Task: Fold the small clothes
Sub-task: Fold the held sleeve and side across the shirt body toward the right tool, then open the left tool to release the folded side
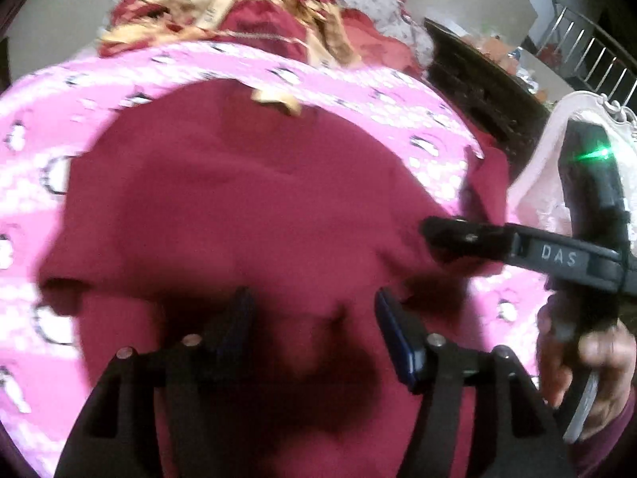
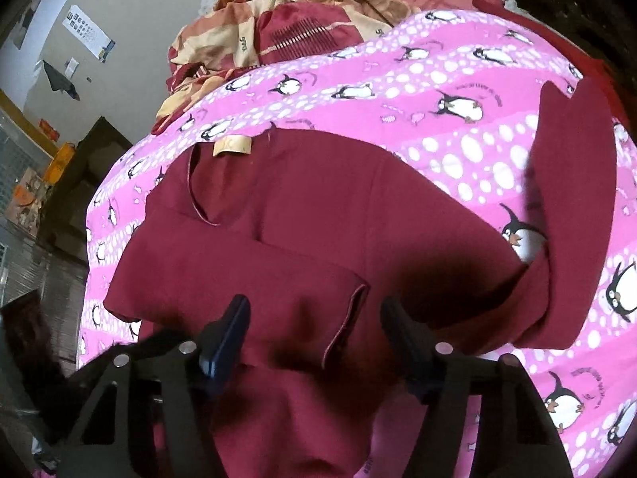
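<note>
A maroon shirt (image 1: 239, 207) lies spread on a pink penguin-print sheet (image 1: 358, 79), with a tan label (image 1: 274, 97) at its collar. My left gripper (image 1: 312, 318) is open just above the shirt's lower part. My right gripper (image 2: 314, 326) is open over the shirt (image 2: 318, 199), above a sleeve folded across the body (image 2: 223, 275). The other sleeve (image 2: 573, 207) stretches out to the right. The right gripper also shows in the left wrist view (image 1: 458, 235), at the shirt's right edge, seen edge-on.
A pile of red and cream patterned bedding (image 2: 302, 16) lies beyond the sheet (image 2: 458, 151). Dark furniture (image 1: 477, 79) stands at the right of the bed and dark shelving (image 2: 75, 183) at its left. Pale pink cloth (image 1: 541, 175) lies at right.
</note>
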A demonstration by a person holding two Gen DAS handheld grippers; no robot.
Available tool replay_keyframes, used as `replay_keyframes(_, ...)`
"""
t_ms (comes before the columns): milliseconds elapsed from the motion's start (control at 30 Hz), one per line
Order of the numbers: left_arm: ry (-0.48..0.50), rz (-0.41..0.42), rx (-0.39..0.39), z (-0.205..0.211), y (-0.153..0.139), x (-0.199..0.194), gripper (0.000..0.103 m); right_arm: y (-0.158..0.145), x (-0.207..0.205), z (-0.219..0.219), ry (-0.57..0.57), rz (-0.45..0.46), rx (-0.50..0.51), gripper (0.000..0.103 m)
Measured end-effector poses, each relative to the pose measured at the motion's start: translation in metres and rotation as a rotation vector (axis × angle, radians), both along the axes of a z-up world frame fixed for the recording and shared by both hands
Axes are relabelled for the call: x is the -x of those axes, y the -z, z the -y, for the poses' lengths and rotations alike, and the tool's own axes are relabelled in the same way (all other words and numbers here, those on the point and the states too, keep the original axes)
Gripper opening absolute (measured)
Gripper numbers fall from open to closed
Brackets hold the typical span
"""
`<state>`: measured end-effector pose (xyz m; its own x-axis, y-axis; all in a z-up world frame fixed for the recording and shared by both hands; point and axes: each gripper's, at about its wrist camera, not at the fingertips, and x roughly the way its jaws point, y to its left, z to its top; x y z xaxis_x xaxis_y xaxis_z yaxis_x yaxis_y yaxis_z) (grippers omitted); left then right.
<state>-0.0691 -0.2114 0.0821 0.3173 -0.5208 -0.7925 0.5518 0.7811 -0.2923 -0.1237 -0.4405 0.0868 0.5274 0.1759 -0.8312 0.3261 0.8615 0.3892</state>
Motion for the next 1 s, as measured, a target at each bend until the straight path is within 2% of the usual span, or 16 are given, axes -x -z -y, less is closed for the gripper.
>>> replay_keyframes(100, -0.064, 0.031, -0.014, -0.032, -0.006, -0.007, 0.062, 0.007, -0.005, -0.004, -0.033, -0.024, 0.023, 0.067)
replay_keyframes(233, -0.153, 0.026, -0.004, -0.072, -0.008, -0.018, 0.062, 0.023, -0.014, -0.006, -0.036, -0.057, 0.048, 0.061)
replay_keyframes(300, -0.198, 0.028, -0.023, -0.087, -0.004, -0.022, 0.062, 0.030, -0.019, -0.009, -0.055, -0.064, 0.074, 0.045)
replay_keyframes(433, -0.276, 0.001, -0.071, -0.112, 0.011, -0.027, 0.062, 0.034, -0.021, -0.017, -0.092, -0.063, 0.186, 0.031)
replay_keyframes(467, -0.290, -0.012, -0.078, -0.117, 0.016, -0.028, 0.062, 0.033, -0.020, -0.017, -0.094, -0.061, 0.196, 0.025)
replay_keyframes(500, -0.303, -0.029, -0.091, -0.122, 0.021, -0.029, 0.062, 0.031, -0.019, -0.016, -0.092, -0.058, 0.206, 0.013)
replay_keyframes(533, -0.310, -0.037, -0.098, -0.124, 0.025, -0.030, 0.062, 0.027, -0.017, -0.014, -0.087, -0.044, 0.211, 0.008)
replay_keyframes(800, -0.346, -0.042, -0.122, -0.134, 0.034, -0.034, 0.062, -0.021, -0.003, -0.014, -0.074, 0.081, 0.276, 0.005)
replay_keyframes(900, -0.355, -0.028, -0.138, -0.132, 0.034, -0.038, 0.062, -0.040, -0.003, -0.006, -0.035, 0.116, 0.324, 0.005)
replay_keyframes(1000, -0.365, -0.026, -0.164, -0.130, 0.038, -0.044, 0.062, -0.051, -0.009, 0.003, 0.001, 0.133, 0.328, 0.005)
